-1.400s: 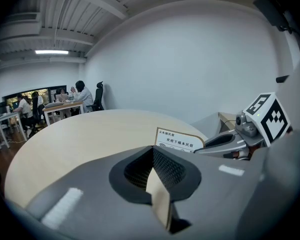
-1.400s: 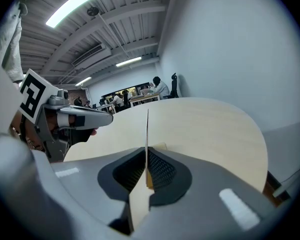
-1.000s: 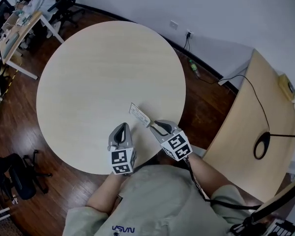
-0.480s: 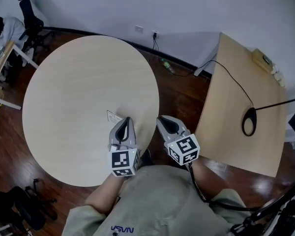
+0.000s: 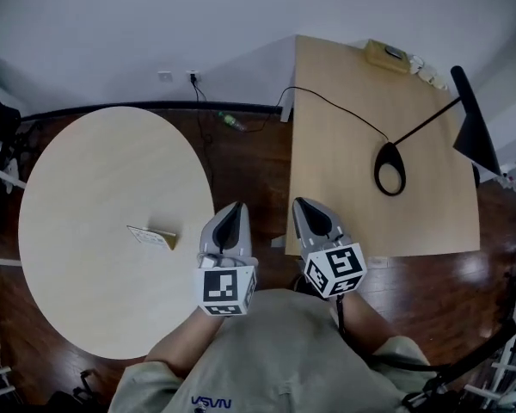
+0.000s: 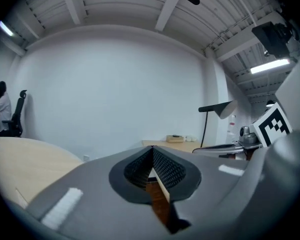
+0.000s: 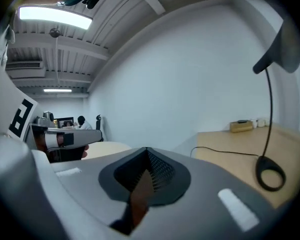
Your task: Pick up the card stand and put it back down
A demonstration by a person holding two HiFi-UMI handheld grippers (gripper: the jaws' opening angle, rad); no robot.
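The card stand (image 5: 151,237), a small white card in a tan base, rests on the round pale table (image 5: 86,196), left of both grippers. My left gripper (image 5: 233,206) hangs over the dark floor just off the table's right rim, shut with nothing in it. In the left gripper view its jaws (image 6: 152,148) meet at the tip. My right gripper (image 5: 303,203) is beside it near the rectangular table's front edge. Its jaws have just closed and are empty, and in the right gripper view they (image 7: 146,150) are pressed together.
A rectangular wooden table (image 5: 344,127) stands to the right, carrying a black desk lamp (image 5: 389,169), its cable and a small box (image 5: 387,52) at the far edge. A bottle (image 5: 230,122) lies on the dark floor by the wall.
Both grippers have lifted off the round table and swung right, away from the card stand, which stays on the table. The head view has panned right with them.
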